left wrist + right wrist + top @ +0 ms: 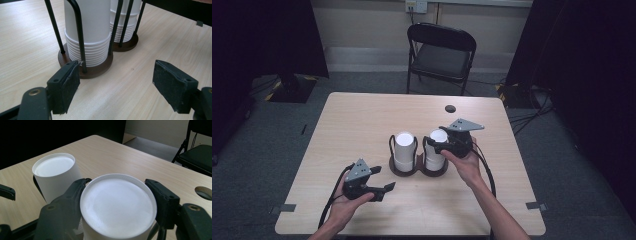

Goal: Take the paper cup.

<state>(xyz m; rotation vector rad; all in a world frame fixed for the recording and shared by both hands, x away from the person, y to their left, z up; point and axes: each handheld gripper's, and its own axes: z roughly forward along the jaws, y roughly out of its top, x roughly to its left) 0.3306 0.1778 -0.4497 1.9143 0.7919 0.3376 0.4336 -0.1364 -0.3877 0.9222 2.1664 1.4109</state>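
The right gripper [117,202] is set around the top of the right stack [436,149] of upturned paper cups, one jaw on each side of the topmost cup's base; contact looks made on both sides, so the cup is judged grasped. The stack stands upright in its wire holder [419,167], long axis vertical, so the coming lift has to run straight up along the rods. The right hand [465,162] is at the stack; the left gripper [377,186] is held low and nearer the person, just short of the holder, jaws spread wide and empty, with the left stack [87,32] directly ahead of it. Two stacks are counted, side by side in one double holder on the table [362,120]; two grippers are seen.
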